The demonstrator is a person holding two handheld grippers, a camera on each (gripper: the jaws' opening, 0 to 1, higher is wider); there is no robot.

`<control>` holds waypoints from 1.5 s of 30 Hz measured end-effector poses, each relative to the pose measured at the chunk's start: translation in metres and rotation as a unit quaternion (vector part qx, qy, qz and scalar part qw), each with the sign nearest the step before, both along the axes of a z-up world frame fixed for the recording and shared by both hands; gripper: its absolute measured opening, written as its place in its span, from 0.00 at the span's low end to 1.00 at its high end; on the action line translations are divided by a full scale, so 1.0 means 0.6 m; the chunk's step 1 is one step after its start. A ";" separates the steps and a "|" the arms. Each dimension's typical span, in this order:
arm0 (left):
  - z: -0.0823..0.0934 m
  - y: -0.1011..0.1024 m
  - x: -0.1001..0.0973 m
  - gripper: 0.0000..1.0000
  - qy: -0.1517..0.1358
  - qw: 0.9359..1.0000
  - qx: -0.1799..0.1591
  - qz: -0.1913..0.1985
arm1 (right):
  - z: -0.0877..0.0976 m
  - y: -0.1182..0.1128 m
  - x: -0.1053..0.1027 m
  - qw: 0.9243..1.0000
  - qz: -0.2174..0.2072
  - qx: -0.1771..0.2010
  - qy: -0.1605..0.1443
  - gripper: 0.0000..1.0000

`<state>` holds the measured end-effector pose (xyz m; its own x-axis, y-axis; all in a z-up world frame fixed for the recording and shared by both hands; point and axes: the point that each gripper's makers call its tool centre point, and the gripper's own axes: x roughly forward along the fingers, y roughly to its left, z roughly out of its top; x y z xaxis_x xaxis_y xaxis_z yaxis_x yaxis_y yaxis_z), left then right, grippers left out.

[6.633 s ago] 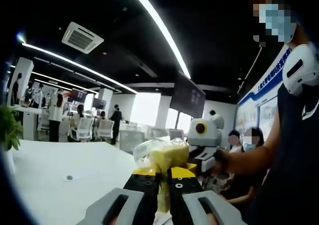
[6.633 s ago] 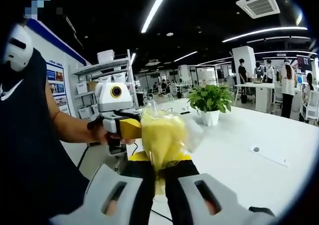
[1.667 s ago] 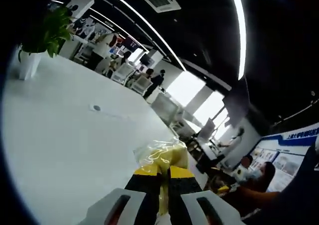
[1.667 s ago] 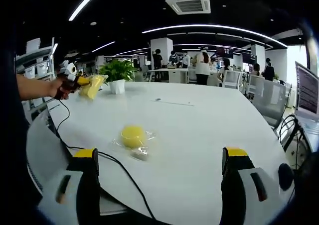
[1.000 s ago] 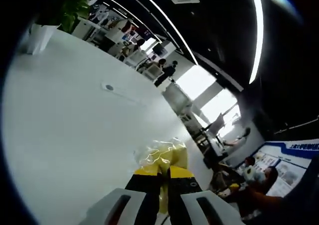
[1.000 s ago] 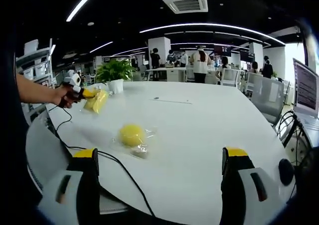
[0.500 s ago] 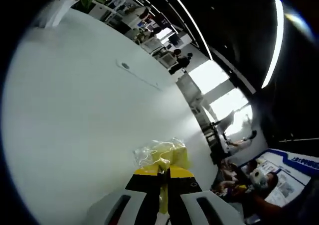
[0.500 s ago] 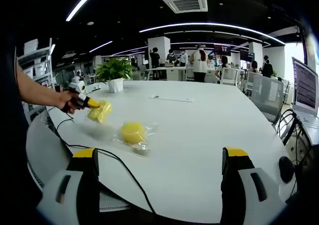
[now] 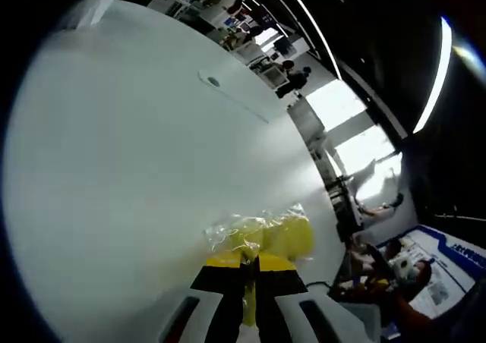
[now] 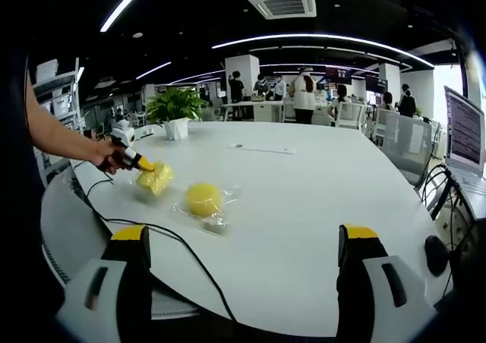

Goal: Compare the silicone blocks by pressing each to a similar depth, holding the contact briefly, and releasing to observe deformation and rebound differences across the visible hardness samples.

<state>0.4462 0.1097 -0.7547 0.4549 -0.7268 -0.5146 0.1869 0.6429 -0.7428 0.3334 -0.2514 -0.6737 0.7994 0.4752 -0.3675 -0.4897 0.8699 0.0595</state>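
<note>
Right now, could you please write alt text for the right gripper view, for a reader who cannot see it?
The right tool hangs open over a white table, where a bagged yellow block lies. Further left, the left tool holds a second bagged yellow sample down at the tabletop.

We find the white table point(image 10: 304, 199) broadly open from 12 to 3 o'clock of the bagged yellow block point(image 10: 203, 199). At its 9 o'clock the left gripper point(image 10: 141, 163) and its bagged sample point(image 10: 155, 179) close that side. A black cable point(image 10: 182, 244) crosses the near edge at 6 o'clock. A potted plant point(image 10: 175, 114) stands well back at 11 o'clock.
</note>
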 end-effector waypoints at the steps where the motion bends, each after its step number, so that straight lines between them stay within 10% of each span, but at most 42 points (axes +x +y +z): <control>1: -0.001 -0.001 0.000 0.01 0.001 1.000 0.000 -0.001 | 0.000 0.001 -0.001 1.000 -0.001 0.000 0.002 0.97; 13: -0.046 0.014 -0.007 0.02 0.016 0.997 0.069 -0.020 | -0.006 0.006 -0.001 1.000 -0.002 0.001 0.009 0.97; 29: -0.050 0.022 -0.007 0.09 -0.053 0.990 0.126 -0.035 | 0.002 0.008 0.000 1.000 -0.005 0.011 0.001 0.97; 33: -0.048 0.038 0.004 0.24 -0.118 0.979 0.162 -0.039 | 0.003 0.012 -0.002 1.000 0.000 0.014 -0.002 0.97; 36: -0.039 0.033 0.001 0.49 -0.140 0.980 0.137 -0.033 | 0.000 0.010 -0.003 1.000 0.001 0.015 -0.001 0.97; 40: 0.006 0.045 0.012 0.90 -0.217 0.965 0.146 -0.002 | 0.000 0.006 -0.001 1.000 0.000 0.020 -0.002 0.97; 45: 0.067 0.068 0.000 1.00 -0.286 0.946 0.155 0.001 | -0.004 0.008 0.003 1.000 0.010 0.017 -0.001 0.97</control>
